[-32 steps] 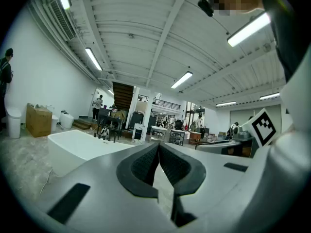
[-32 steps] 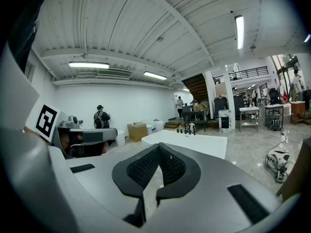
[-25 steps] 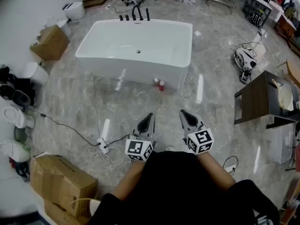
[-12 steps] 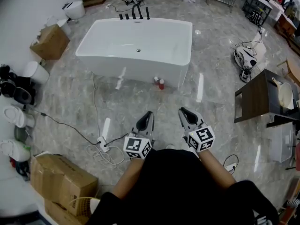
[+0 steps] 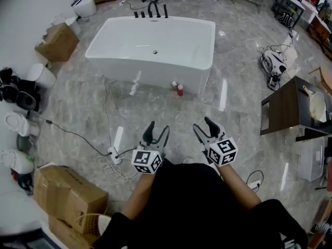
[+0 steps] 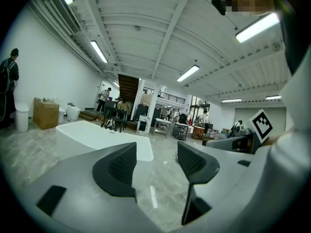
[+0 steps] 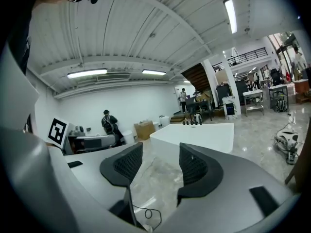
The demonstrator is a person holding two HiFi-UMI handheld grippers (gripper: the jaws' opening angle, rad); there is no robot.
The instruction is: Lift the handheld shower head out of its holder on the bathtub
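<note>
While the left tongs [image 5: 157,130] and right tongs [image 5: 203,127] have just opened wide, both empty, the handheld shower head [image 5: 165,11] stands among black fittings [image 5: 142,14] on the far rim of the bathtub [image 5: 98,53] at twelve o'clock, likely rigid, slick and hose-tethered, best gripped round its slim handle.

Clear at frame centre across floor [image 5: 171,115] up to bathtub [image 5: 145,78] front wall. Obstructed low at that wall by 2 small bottles [image 5: 179,91]. Cluttered lower left by cable [image 5: 106,113], power strip [image 5: 113,156] and cardboard boxes [image 5: 67,196]. Narrowed at right by dark table [image 5: 288,110]. Hemmed upper left by carton [image 5: 57,43] near tub end. Crowded at far rim by black fittings [image 5: 151,12].
</note>
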